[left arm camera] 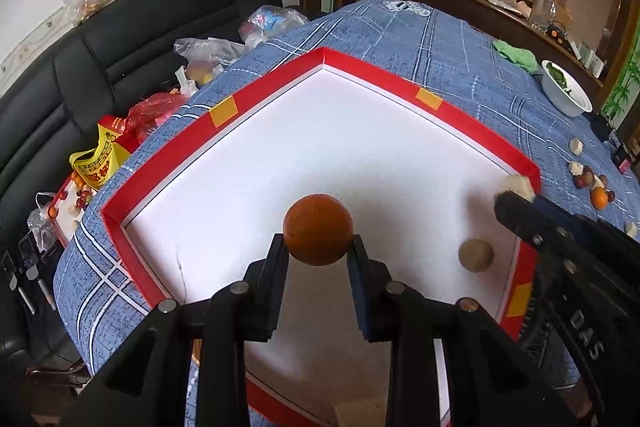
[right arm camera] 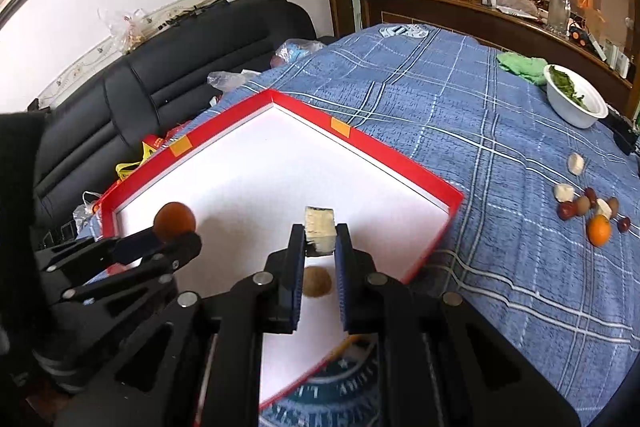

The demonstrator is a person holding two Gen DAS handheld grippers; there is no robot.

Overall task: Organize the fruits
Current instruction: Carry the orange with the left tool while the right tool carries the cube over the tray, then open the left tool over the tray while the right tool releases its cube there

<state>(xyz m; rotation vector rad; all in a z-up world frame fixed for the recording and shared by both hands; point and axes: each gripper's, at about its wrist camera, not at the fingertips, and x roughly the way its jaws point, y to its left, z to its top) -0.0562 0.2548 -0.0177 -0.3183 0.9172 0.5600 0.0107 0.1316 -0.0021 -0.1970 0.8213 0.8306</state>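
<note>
A red-rimmed box (left arm camera: 280, 83) with a white floor lies on the blue plaid cloth; it also shows in the right wrist view (right arm camera: 384, 151). My left gripper (left arm camera: 318, 247) is shut on an orange fruit (left arm camera: 318, 235) and holds it above the box floor; it shows in the right wrist view (right arm camera: 175, 221) too. My right gripper (right arm camera: 319, 237) is shut on a pale cut fruit chunk (right arm camera: 319, 229), above the box; in the left wrist view the chunk (left arm camera: 518, 187) is at the box's right rim. A tan round fruit (left arm camera: 476, 255) lies on the box floor (right arm camera: 317, 281).
Loose fruits lie on the cloth at the right: an orange (right arm camera: 599, 230), several small red-brown fruits (right arm camera: 566, 210) and pale pieces (right arm camera: 576, 163). A white bowl of greens (right arm camera: 576, 101) stands at the far right. A black sofa (left arm camera: 120, 39) with bags stands left of the table.
</note>
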